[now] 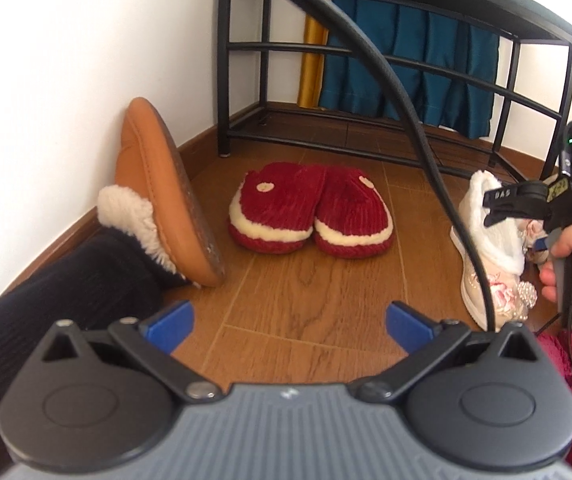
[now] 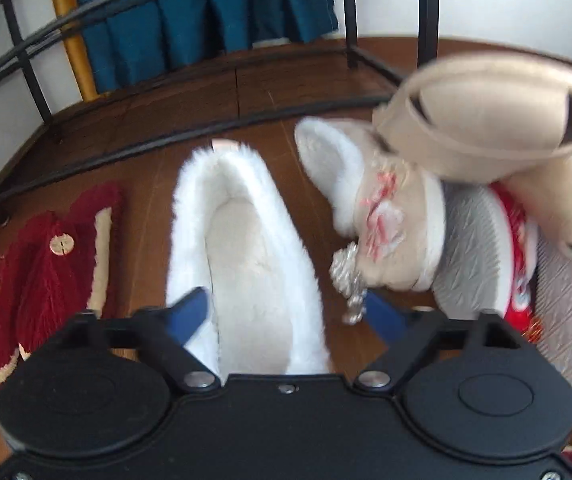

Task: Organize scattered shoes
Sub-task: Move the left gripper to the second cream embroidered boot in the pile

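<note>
The red slippers (image 1: pixel 310 216) sat paired on the floor before the rack (image 1: pixel 366 60) — that much looked sorted. A tan slipper (image 1: pixel 158 184) leaned on the wall, and beige shoes (image 2: pixel 406 216) lay heaped at right. The right gripper (image 2: pixel 286 312), fingers apart, straddled a white-furred boot (image 2: pixel 246 248) — plush, soft, upright. The left gripper (image 1: pixel 290 320) hung spread, holding nothing.

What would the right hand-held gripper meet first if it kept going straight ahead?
Probably the white fur-lined beige slipper: its opening already lies between the open fingers of the right hand-held gripper. Depth is blurred, so contact may already exist.
</note>
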